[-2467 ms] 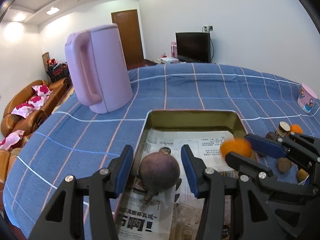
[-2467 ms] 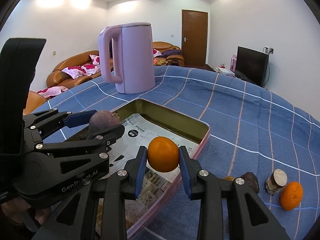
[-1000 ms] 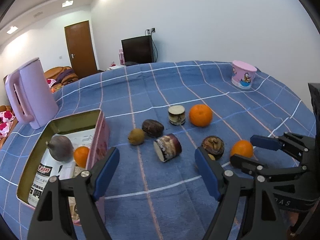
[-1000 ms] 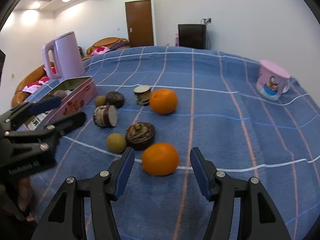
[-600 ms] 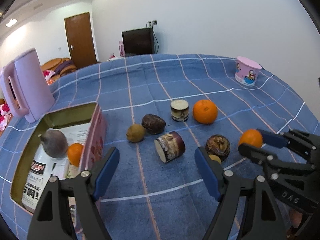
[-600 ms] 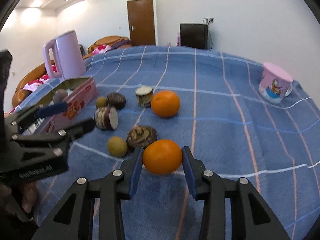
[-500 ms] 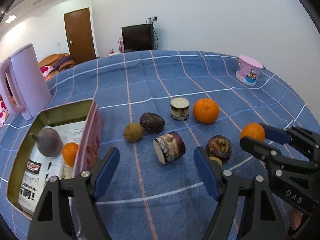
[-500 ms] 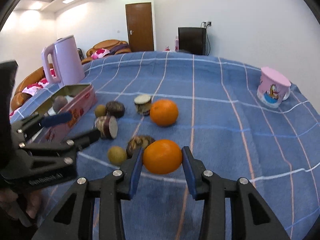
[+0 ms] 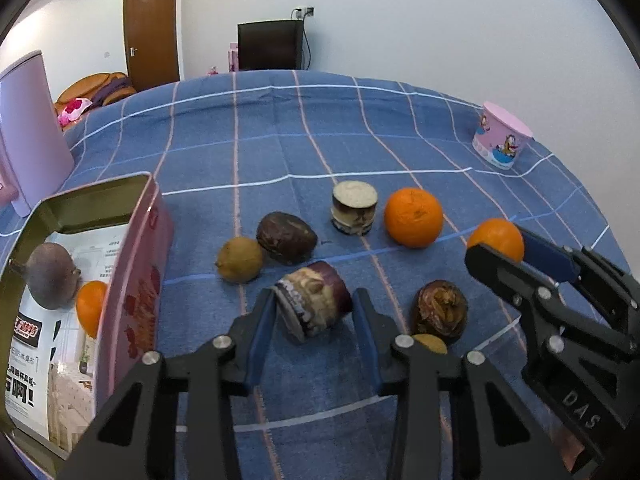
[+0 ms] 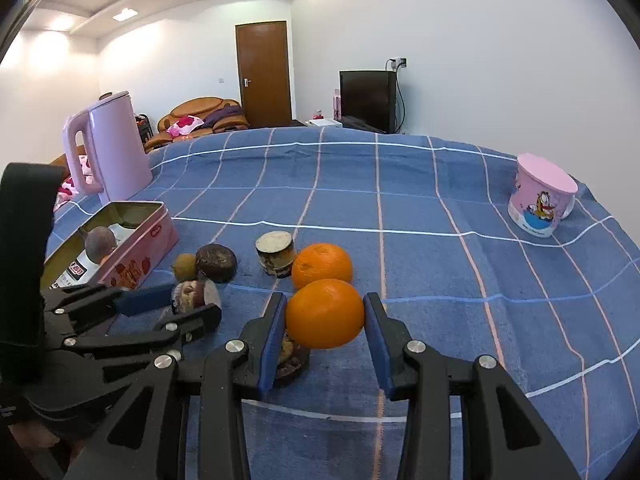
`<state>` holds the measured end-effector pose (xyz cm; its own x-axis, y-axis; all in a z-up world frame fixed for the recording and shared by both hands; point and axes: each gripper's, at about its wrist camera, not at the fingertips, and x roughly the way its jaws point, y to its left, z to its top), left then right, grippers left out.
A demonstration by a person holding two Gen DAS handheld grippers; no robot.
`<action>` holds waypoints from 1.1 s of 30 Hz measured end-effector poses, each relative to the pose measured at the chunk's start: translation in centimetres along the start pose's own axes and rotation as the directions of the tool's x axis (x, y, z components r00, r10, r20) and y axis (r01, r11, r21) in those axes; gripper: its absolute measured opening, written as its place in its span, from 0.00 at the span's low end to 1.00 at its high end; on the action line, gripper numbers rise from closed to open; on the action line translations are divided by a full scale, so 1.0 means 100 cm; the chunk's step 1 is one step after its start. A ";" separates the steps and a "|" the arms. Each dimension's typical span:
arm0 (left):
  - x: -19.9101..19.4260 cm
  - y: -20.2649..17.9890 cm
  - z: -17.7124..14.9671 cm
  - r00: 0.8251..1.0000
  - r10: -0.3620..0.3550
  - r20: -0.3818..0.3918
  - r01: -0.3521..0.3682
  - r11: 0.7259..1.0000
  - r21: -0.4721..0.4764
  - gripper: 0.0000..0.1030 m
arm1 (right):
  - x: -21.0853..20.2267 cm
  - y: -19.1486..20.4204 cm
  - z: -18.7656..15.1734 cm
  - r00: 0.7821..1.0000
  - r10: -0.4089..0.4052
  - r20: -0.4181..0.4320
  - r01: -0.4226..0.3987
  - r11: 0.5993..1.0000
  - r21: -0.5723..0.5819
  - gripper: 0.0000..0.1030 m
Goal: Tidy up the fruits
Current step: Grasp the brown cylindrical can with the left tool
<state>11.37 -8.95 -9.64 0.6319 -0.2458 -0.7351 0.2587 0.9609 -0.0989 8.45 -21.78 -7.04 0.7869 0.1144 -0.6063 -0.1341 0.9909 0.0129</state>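
Right gripper (image 10: 324, 320) pinched an orange (image 10: 325, 313) between both blue pads, lifted clear of the cloth (image 10: 420, 208), with a second orange (image 10: 322, 265) just behind it on the table. The held orange sat a little wider than tall, long axis running pad to pad. Left gripper (image 9: 314, 312) was low and level, fingers pointing across the table, closed around a short can (image 9: 314, 305) lying on its side; both pads met its sides, its pale end turned toward the left pad and down. Whether the can was off the cloth could not be told. At far left the tin (image 9: 136, 276) held a purple fruit (image 9: 50, 276) and a small orange (image 9: 91, 306), touching. A kettle (image 10: 108, 146) stood beyond the tin.
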 end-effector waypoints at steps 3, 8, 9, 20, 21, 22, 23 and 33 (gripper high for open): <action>-0.004 0.001 0.000 1.000 -0.001 0.020 0.001 1.000 -0.006 0.40 | -0.002 -0.001 0.000 1.000 0.014 0.006 -0.014 1.000 0.006 0.40; -0.013 0.001 -0.001 0.997 0.023 0.071 -0.023 1.000 -0.003 0.40 | -0.005 0.000 -0.001 0.999 0.032 0.024 -0.032 0.999 0.002 0.40; -0.015 0.001 -0.001 0.997 0.027 0.077 -0.027 1.000 -0.006 0.40 | -0.006 0.001 -0.001 0.999 0.034 0.029 -0.034 0.999 -0.001 0.40; -0.030 0.002 -0.004 0.984 0.068 0.162 -0.067 0.998 -0.010 0.40 | -0.017 0.003 -0.002 0.994 0.067 0.090 -0.065 0.998 -0.022 0.40; -0.032 0.002 -0.004 0.983 0.072 0.169 -0.072 0.997 -0.009 0.40 | -0.018 0.003 -0.002 0.993 0.069 0.098 -0.067 0.997 -0.022 0.40; -0.033 0.002 -0.004 0.981 0.076 0.176 -0.075 0.997 -0.008 0.40 | -0.019 0.003 -0.002 0.992 0.070 0.103 -0.068 0.997 -0.022 0.40; -0.034 0.001 -0.004 0.980 0.078 0.182 -0.079 0.997 -0.006 0.40 | -0.020 0.003 -0.003 0.992 0.071 0.109 -0.069 0.997 -0.023 0.40; -0.041 -0.001 -0.006 0.970 0.101 0.220 -0.103 0.995 -0.006 0.40 | -0.028 0.004 -0.004 0.985 0.080 0.152 -0.077 0.997 -0.026 0.40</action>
<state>8.33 -7.92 -7.04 0.7997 -0.1692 -0.5760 0.1884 0.9817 -0.0268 5.92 -21.78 -5.68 0.8559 0.2025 -0.4759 -0.2094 0.9770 0.0391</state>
